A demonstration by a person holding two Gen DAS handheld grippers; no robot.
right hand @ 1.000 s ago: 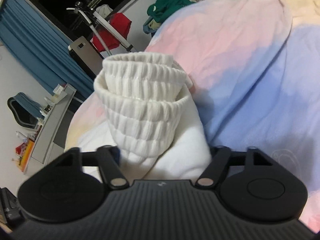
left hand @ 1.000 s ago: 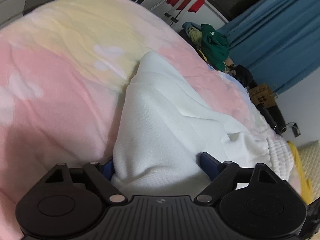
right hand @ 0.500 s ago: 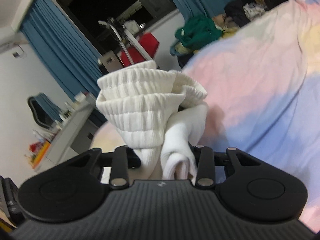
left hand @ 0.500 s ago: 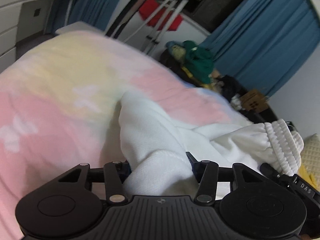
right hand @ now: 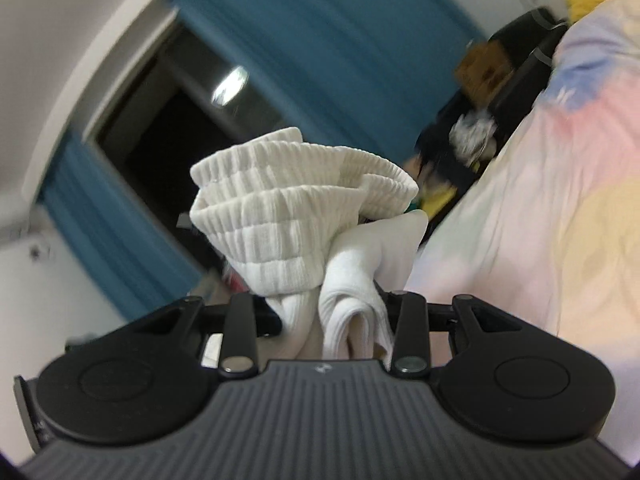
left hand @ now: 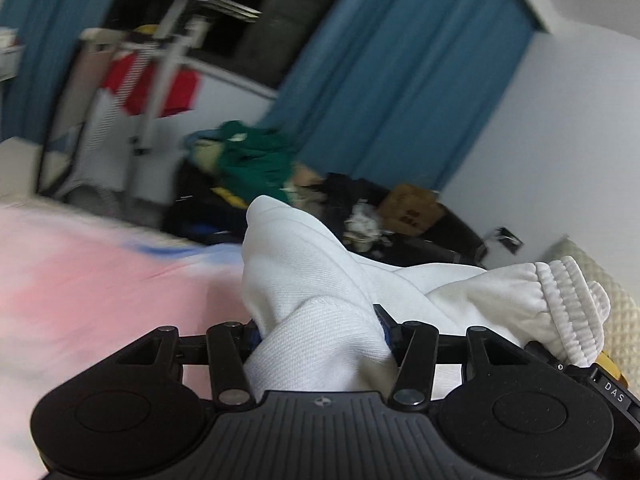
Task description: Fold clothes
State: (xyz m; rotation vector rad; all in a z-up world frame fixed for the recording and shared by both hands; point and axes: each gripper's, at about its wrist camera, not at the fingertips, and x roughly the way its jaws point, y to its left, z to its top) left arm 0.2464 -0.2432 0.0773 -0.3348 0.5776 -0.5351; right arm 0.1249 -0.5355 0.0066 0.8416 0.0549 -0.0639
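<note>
Both tools raised since last frame, garment (left hand: 320, 280) lifted off bed (left hand: 80, 288). Left tool (left hand: 320, 330) clamped on plain fabric; right tool (right hand: 334, 320) clamped on ribbed cuff (right hand: 280, 216). Views now mostly curtains (left hand: 392, 88), motion-blurred.

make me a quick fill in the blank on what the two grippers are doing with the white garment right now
1. The left gripper is shut on the smooth part of the ____ garment.
2. The right gripper pinches the garment just below its ____ band.
3. The curtains behind the garment are ____ in colour.
4. The blanket has pastel patches, and in the left wrist view the patch beside the garment is ____.

Missing words: white; ribbed; blue; pink
</note>
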